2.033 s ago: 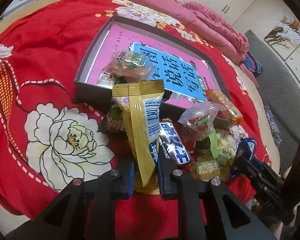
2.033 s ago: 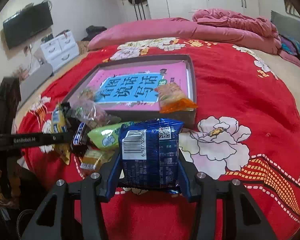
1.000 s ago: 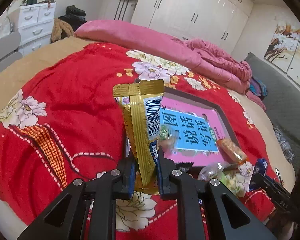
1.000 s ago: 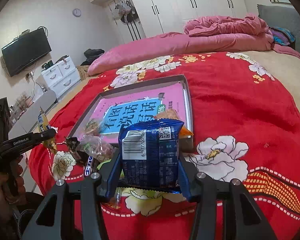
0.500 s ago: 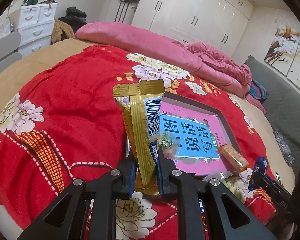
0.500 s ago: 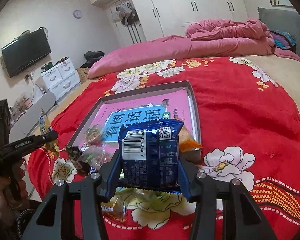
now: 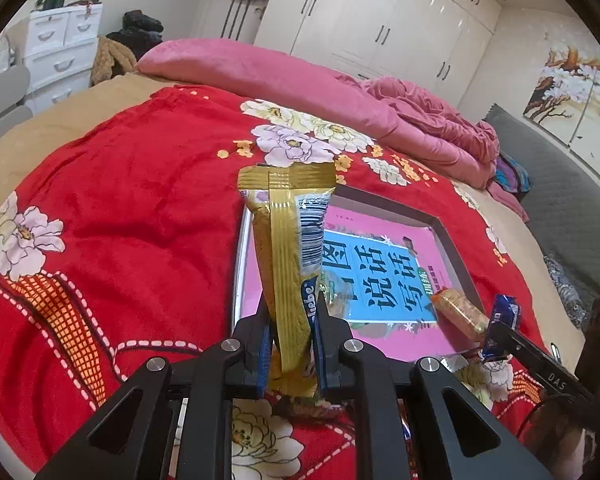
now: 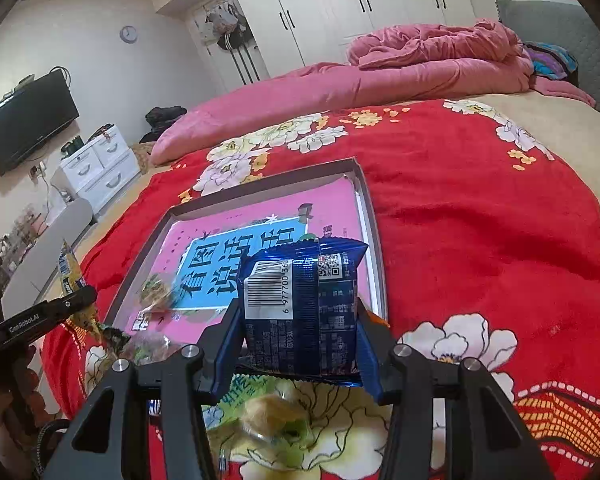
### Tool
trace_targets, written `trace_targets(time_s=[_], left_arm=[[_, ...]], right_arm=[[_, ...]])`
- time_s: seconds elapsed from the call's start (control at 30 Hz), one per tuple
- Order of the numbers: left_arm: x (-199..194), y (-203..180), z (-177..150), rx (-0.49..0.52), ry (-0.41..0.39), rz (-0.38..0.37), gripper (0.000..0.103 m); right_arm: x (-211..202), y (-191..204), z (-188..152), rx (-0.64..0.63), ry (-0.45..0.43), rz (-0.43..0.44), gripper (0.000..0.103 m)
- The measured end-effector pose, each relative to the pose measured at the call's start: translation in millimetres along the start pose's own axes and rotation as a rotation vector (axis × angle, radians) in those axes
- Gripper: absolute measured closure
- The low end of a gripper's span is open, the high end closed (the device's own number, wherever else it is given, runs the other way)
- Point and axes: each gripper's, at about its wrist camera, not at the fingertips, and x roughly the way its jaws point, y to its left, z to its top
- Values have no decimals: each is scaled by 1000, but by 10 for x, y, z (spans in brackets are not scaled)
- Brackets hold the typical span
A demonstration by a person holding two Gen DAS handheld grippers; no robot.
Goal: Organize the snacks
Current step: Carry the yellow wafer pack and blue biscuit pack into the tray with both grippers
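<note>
My left gripper [image 7: 291, 320] is shut on a tall gold snack packet [image 7: 290, 264], held upright above the red blanket, just left of the shallow grey box [image 7: 446, 232]. The box holds a pink and blue book, an orange snack [image 7: 460, 314] and a clear-wrapped candy [image 7: 338, 292]. My right gripper [image 8: 300, 340] is shut on a dark blue packet [image 8: 304, 308], barcode facing me, over the box's [image 8: 364, 196] near right corner. Loose snacks, one a green packet [image 8: 260, 412], lie on the blanket under it. The left gripper [image 8: 72, 300] shows at the left edge.
A floral red blanket [image 7: 140, 208] covers the bed. A rolled pink quilt [image 8: 340, 88] lies at the far side. White drawers [image 8: 100, 160] and a wall TV [image 8: 28, 116] stand left of the bed, with white wardrobes behind.
Both grippers lifted their packets off the snack pile two seconds ago. Since then the right gripper has drifted closer over the box; the left has hardly moved in the last second.
</note>
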Motion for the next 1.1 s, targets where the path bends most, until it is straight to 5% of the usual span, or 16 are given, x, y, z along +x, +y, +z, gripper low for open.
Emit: trace_targets(time_s=[1.1], left_arm=[[526, -137, 113, 55, 73, -40, 86]], right_arm=[[339, 184, 171, -18, -7, 7, 52]])
